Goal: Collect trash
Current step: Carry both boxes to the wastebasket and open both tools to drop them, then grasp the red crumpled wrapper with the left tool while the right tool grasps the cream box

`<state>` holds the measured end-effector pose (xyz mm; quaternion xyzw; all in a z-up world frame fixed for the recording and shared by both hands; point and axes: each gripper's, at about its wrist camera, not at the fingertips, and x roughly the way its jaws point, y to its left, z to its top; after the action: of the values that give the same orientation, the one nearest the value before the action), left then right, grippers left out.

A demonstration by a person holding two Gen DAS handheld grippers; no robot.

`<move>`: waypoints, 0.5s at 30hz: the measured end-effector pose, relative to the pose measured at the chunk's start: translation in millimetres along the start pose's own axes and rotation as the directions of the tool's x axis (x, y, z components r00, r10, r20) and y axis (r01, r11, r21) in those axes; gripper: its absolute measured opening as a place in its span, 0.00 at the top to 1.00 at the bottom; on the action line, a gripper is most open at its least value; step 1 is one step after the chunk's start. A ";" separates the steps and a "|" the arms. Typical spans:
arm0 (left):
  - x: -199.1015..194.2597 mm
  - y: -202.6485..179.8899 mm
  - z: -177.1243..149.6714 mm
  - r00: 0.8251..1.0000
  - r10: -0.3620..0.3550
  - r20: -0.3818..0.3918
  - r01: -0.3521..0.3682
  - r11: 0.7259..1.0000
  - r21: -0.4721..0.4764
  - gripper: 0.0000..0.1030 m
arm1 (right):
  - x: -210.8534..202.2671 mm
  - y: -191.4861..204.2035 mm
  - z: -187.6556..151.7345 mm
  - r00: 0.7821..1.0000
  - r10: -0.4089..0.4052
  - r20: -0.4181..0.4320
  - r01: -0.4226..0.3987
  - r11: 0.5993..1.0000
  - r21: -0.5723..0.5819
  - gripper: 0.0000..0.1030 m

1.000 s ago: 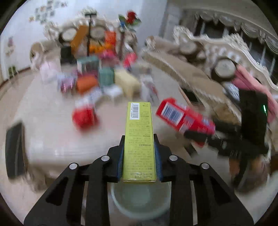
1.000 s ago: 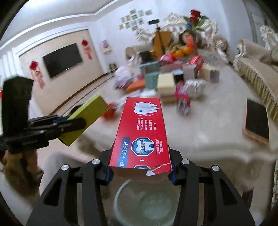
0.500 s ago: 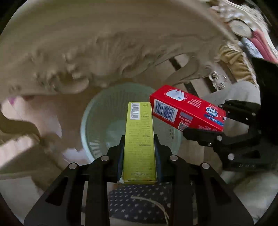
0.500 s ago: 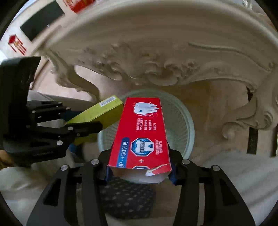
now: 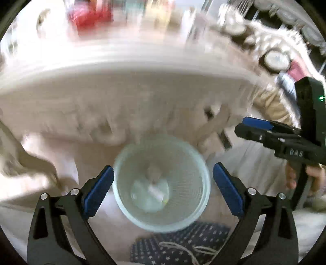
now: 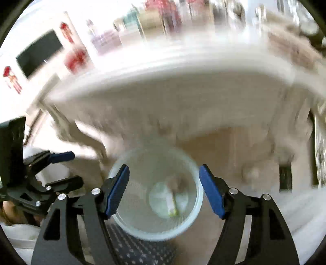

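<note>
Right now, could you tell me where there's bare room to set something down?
The near strip of the table, just behind its front edge, looks bare. Its far side is crowded with blurred packages. The mesh bin below holds only a little trash.

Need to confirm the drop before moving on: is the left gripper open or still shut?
Open. The left gripper has blue-padded fingers spread wide with nothing between them, above the pale green mesh wastebasket.

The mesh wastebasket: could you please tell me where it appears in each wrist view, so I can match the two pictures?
Left wrist view: the mesh wastebasket sits at lower centre, between the open left gripper fingers.
Right wrist view: it sits at lower centre, between the open right gripper fingers.
Shared landmark: the carved table edge arching above it.
</note>
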<state>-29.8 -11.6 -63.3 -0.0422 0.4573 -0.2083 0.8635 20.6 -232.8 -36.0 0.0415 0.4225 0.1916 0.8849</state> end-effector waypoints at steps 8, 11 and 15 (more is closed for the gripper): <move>-70.6 21.4 100.5 0.932 0.175 0.318 -0.194 0.981 0.029 0.08 | -2.9 -0.7 101.2 0.969 -0.108 0.223 0.119 0.992 -0.040 0.34; -48.8 43.6 129.6 0.936 0.203 0.287 -0.203 0.979 -0.032 0.08 | 19.4 -15.4 120.7 0.974 -0.133 0.186 0.141 0.990 -0.027 0.35; -38.3 69.2 138.5 0.948 0.194 0.252 -0.171 0.979 -0.107 0.08 | 6.6 -31.5 138.1 0.972 -0.074 0.222 0.061 0.996 0.066 0.35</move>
<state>85.3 50.3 28.2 -0.0631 0.3499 -0.1007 0.9292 139.4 -247.2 40.1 0.0745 0.3266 0.1429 0.9313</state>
